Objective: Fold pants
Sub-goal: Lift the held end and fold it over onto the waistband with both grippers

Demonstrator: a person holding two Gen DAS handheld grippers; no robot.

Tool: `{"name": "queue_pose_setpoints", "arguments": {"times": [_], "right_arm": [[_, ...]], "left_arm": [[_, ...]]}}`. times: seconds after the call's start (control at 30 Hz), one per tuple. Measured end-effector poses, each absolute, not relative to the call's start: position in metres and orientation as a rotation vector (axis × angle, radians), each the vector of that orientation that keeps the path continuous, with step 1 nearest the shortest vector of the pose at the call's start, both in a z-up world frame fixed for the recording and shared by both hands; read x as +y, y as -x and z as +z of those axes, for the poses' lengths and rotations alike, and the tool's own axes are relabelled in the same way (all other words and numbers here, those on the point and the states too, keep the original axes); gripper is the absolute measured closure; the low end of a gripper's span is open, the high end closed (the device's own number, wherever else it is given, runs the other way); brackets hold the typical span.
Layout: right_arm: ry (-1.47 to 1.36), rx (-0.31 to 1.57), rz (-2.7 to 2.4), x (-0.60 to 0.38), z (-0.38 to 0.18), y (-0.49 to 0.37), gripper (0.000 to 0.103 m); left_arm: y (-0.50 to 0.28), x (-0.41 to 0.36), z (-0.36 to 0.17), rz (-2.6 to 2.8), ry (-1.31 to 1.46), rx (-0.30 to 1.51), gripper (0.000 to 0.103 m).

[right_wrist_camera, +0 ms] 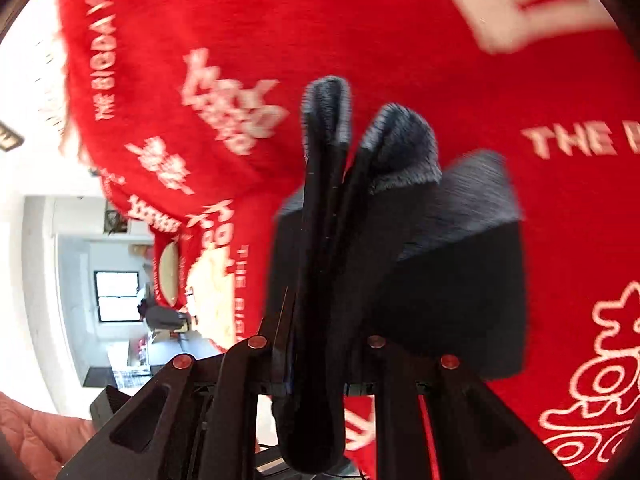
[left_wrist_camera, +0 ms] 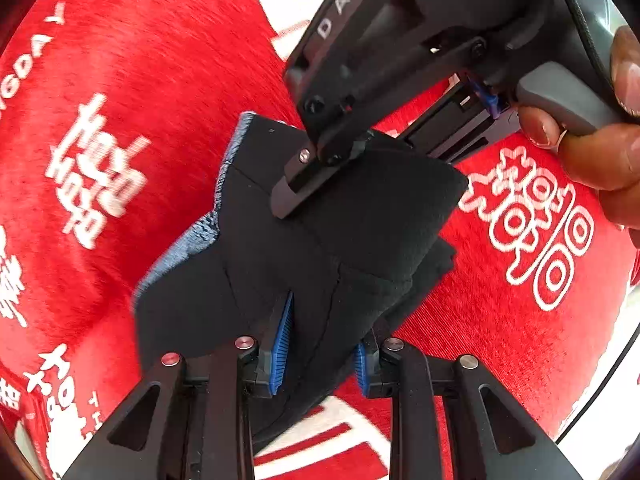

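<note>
Left wrist view, up close: the left gripper (left_wrist_camera: 320,344) pinches the dark pants (left_wrist_camera: 256,264) tight. Farther off, the right gripper (left_wrist_camera: 292,192) clamps them too, above the red blanket (left_wrist_camera: 140,80). Looks mid-fold; next, lay them flat.

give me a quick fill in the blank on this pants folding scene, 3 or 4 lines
1. The black pants are held above a blanket whose main colour is ____.
2. The left hand-held gripper is ____ on the pants.
3. The pads on its fingers are coloured ____.
4. The right hand-held gripper grips the pants near their ____ edge in the left wrist view.

Missing words: red; shut; blue; upper
</note>
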State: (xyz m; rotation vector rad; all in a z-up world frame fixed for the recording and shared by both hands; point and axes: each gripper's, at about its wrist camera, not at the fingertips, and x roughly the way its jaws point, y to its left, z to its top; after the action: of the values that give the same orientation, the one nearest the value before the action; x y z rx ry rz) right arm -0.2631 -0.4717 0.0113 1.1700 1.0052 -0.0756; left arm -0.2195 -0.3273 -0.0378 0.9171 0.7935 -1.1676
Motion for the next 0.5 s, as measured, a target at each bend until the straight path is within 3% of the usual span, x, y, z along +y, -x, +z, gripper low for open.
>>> {"name": "queue_pose_setpoints", "arguments": {"times": [0.1, 0.17, 0.23, 0.37, 0.5], "right_arm": [[-1.190, 1.045, -0.109, -0.478, -0.022, 0.274, 0.085], [-1.213, 1.044, -0.116, -0.480, -0.035, 0.278, 0.085], [-1.213, 1.057, -0.130, -0.480, -0.044, 0.282, 0.081], [-1.227, 1.080, -0.204, -0.483, -0.046, 0.298, 0.074], [-1.097, 1.086, -0.338, -0.488, -0.013, 0.300, 0.061]], "left_arm": [[0.223, -0.332, -0.055, -1.148, -0.954, 0.830, 0.074], [0.224, -0.332, -0.058, -1.154, -0.972, 0.850, 0.065], [0.221, -0.328, -0.053, -1.165, -0.958, 0.898, 0.042], [0.203, -0.306, -0.022, -1.175, -0.877, 0.946, 0.041], [0.151, -0.287, 0.009, -1.058, -0.748, 0.939, 0.037]]}}
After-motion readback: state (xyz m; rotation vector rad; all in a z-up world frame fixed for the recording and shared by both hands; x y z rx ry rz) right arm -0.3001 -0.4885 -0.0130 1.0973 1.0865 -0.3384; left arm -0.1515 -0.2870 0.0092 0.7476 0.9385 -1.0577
